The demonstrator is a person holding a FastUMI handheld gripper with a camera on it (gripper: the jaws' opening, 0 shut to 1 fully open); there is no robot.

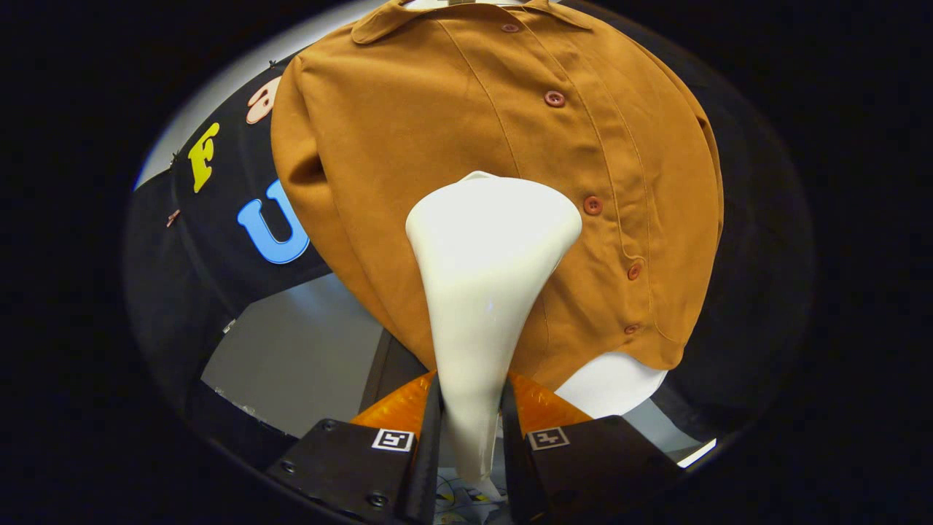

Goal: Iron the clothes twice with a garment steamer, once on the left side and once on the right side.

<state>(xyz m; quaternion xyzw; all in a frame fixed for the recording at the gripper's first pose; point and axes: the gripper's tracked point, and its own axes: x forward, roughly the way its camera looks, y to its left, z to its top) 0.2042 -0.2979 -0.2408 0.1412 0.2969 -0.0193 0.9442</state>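
The white garment steamer (485, 292) stands clamped by its narrow handle between both fingers of the hand-held gripper (472, 415), its broad head against the brown button-up shirt (437, 146) just beside the button placket (594, 205); the shirt hangs on a white mannequin form (612, 383). To do this pass well, I judge the head should stay flat on the cloth and travel slowly and straight, keeping clear of the buttons; the grip must not twist.
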